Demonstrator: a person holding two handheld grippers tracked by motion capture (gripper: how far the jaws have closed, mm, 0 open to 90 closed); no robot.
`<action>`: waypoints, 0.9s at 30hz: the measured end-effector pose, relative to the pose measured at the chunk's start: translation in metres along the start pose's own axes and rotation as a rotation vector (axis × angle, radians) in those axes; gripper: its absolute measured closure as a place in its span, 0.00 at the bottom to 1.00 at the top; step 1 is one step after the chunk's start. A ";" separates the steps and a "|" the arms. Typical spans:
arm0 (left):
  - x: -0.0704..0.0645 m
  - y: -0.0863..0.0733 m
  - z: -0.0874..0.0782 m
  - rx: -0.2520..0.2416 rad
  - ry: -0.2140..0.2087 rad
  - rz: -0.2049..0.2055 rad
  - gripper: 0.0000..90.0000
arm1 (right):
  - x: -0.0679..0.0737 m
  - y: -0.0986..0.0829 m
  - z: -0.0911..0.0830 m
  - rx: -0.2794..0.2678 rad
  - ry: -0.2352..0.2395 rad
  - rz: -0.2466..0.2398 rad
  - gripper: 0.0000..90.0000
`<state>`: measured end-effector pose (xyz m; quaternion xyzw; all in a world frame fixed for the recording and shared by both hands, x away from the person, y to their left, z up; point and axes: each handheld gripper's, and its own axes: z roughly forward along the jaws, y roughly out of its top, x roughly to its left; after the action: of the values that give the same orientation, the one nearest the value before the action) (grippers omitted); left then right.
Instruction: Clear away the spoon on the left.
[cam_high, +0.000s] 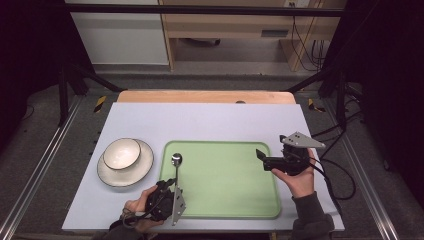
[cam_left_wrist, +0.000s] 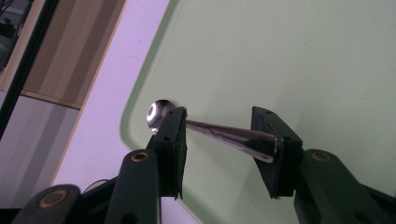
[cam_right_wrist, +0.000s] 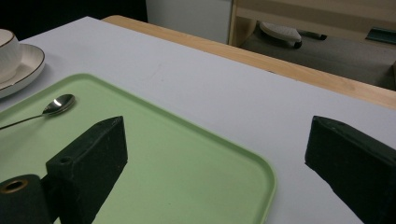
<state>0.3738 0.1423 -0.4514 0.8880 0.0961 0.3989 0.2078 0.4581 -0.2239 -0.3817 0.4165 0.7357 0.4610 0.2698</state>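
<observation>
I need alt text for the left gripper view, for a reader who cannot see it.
Two black jaws of the left gripper stand apart around the handle of a metal spoon, which lies across a green tray. The spoon's bowl sits near the tray's rounded corner, beside the pale table.

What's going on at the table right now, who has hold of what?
The left claw has its jaws around the handle of a metal spoon, whose bowl lies near the left edge of the green tray; the jaws look open, so a firm grip cannot be confirmed. The right claw is open and holds nothing, over the tray's right edge. A white bowl sits on a plate on the table, left of the tray, untouched.
</observation>
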 end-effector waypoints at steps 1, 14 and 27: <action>0.000 0.000 0.000 0.001 -0.002 0.000 0.61 | 0.000 0.000 0.000 0.000 0.000 0.000 0.07; 0.004 0.001 0.001 0.027 -0.045 -0.008 0.50 | 0.000 0.000 0.000 -0.002 -0.002 0.001 0.07; 0.007 0.002 0.003 0.056 -0.071 -0.012 0.38 | 0.000 0.000 0.000 -0.001 -0.002 0.001 0.06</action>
<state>0.3806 0.1422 -0.4473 0.9065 0.1052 0.3629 0.1885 0.4582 -0.2243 -0.3815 0.4171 0.7349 0.4612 0.2708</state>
